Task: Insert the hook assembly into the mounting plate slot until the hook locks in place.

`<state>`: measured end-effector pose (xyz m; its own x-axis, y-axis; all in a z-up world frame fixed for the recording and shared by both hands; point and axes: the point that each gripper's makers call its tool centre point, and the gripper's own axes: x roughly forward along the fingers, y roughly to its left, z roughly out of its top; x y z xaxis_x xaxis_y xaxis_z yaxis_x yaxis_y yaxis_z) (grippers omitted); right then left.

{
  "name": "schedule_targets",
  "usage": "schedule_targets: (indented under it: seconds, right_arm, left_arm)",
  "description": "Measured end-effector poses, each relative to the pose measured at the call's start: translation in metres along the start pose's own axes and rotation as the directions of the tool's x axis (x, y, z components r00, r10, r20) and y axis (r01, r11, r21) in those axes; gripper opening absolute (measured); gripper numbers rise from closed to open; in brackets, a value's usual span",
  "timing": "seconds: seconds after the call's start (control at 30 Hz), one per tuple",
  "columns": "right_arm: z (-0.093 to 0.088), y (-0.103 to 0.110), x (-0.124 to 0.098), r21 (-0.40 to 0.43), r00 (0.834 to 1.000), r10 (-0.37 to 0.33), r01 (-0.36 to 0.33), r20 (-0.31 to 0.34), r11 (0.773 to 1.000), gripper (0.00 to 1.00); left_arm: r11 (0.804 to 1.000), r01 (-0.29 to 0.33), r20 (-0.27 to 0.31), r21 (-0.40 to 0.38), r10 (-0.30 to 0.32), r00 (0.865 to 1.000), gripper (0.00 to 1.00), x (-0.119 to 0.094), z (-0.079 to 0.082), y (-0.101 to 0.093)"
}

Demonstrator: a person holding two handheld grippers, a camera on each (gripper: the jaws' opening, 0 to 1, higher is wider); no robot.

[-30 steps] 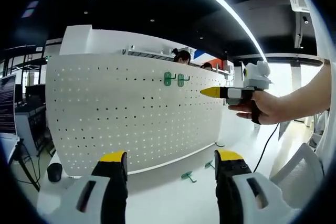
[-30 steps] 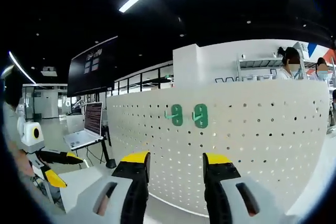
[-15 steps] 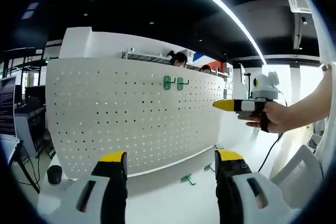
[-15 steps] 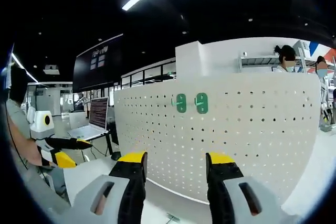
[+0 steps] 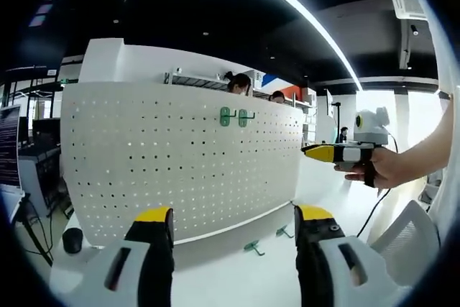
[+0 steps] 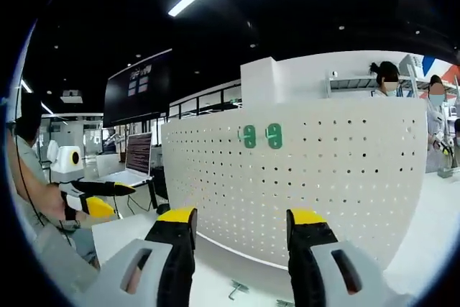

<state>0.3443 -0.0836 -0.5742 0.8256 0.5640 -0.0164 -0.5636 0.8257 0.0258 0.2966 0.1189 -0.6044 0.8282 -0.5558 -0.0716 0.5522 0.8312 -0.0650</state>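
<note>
A matt white finish, pierced with small holes, is seen on the pegboard (image 5: 180, 156). The green hooks (image 6: 260, 136) look like smooth plastic. A smooth, faintly glossy white is shown by the table (image 5: 237, 278).

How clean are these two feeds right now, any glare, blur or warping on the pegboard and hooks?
Left gripper view: fisheye bows the pegboard; the ceiling light strip and the window behind the right hand-held gripper are blown out; the loose hooks are small but sharp. Right gripper view: the pegboard is evenly lit, the mounted green hooks crisp, no motion blur.
</note>
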Motion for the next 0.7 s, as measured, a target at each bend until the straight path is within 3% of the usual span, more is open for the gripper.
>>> schedule_targets:
  seconds: [0.7]
  right_arm:
    - [-0.028,0.001,-0.052,0.017,0.999,-0.015,0.016,-0.040,1.000,0.54]
  left_arm:
    - [1.000,0.003,-0.002,-0.019,-0.003,1.000,0.73,-0.005,-0.005,-0.001]
